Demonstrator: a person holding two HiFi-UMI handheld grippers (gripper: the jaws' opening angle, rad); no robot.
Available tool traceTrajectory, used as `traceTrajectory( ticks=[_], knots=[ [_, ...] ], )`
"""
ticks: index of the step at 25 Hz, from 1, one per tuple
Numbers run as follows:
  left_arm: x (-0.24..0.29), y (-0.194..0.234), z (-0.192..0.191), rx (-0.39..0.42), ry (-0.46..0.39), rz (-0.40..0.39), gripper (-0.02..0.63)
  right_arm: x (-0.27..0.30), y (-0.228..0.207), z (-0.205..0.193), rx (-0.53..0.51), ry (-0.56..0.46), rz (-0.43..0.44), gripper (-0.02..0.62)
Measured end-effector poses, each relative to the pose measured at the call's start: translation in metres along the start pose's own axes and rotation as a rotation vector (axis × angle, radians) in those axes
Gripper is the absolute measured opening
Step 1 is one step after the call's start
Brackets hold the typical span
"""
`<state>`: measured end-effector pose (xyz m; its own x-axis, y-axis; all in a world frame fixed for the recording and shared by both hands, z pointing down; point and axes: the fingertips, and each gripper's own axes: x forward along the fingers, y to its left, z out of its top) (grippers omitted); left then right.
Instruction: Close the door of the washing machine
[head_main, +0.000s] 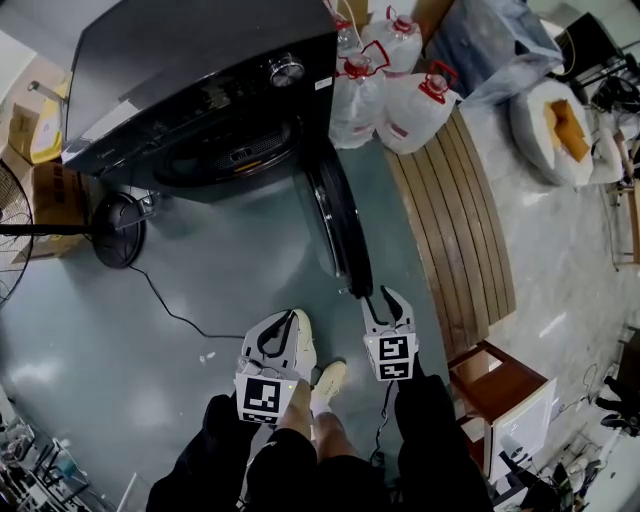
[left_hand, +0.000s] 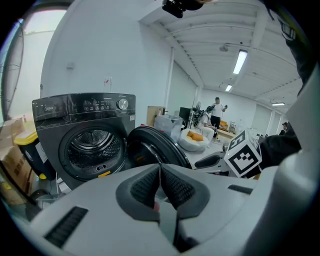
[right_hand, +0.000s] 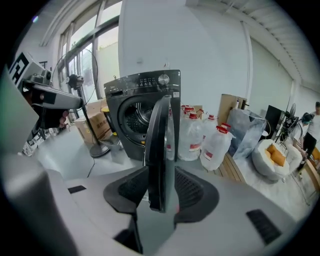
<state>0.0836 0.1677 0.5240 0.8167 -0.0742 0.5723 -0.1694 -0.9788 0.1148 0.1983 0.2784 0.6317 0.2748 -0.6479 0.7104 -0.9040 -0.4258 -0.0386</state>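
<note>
Grey-green glossy floor (head_main: 90, 330) fills most of the head view. The washer (head_main: 200, 80) stands at upper left with its round drum (head_main: 235, 150) uncovered. Its door (head_main: 338, 220) is swung wide open and seen edge-on, running from the washer's right side down toward the centre of the frame. Water jugs (head_main: 395, 95) cluster at the top, just right of the washer. A fan base (head_main: 118, 230) sits at the left edge, with a cable (head_main: 165, 305) trailing over the floor.

The right tongs (head_main: 385, 298) are at the door's free end, just below frame centre. In the right gripper view their jaws stand wide apart with the door's rim upright between them. A gap shows between the rim and the right-hand pad, so the rim is not clamped.

The left tongs (head_main: 290, 318) hang to the left of the right tongs, apart from the door and over the person's shoe (head_main: 303, 345). In the left gripper view their jaws are pressed together with nothing between them. The washer and the open door lie beyond them at mid-frame.
</note>
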Motion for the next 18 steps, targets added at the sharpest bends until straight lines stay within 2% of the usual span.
traceTrajectory(
  ticks=[5, 13, 18],
  knots=[
    [0.005, 0.006, -0.008, -0.009, 0.008, -0.006, 0.029, 0.017, -0.004, -0.008, -0.006, 0.034, 0.0, 0.175],
    [0.005, 0.019, -0.021, -0.022, 0.023, -0.017, 0.029, 0.031, -0.001, -0.012, -0.018, 0.06, -0.025, 0.084],
    [0.007, 0.03, -0.031, -0.044, 0.031, -0.013, 0.029, 0.035, 0.007, -0.01, -0.028, 0.058, -0.026, 0.083]
  ],
)
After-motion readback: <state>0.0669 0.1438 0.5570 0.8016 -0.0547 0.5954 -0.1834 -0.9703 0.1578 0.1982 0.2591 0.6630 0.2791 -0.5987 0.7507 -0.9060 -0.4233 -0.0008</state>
